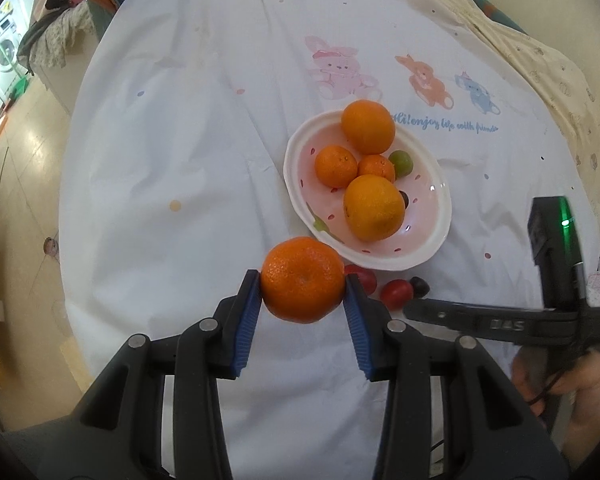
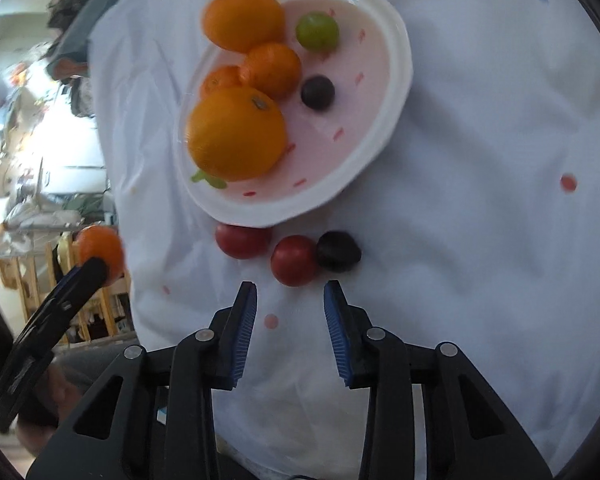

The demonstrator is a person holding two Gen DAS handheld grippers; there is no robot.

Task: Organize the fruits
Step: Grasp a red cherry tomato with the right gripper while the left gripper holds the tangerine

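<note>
Left gripper [image 1: 303, 282] clamps mandarin [image 1: 302, 279] across its middle, just short of bowl [image 1: 432, 258]; soft skin, likely bruises under squeeze. Right gripper [image 2: 290, 290] spread, empty, tomato [image 2: 294, 260] just ahead; smooth, probably slippery.

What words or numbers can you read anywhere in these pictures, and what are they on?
"Hi! enjoy life with friends": blue script on the white cloth, right of the bowl; the start and end are hard to read.
"DAS", roughly: raised letters on the right gripper arm; uncertain.
Nothing else is readable.
</note>
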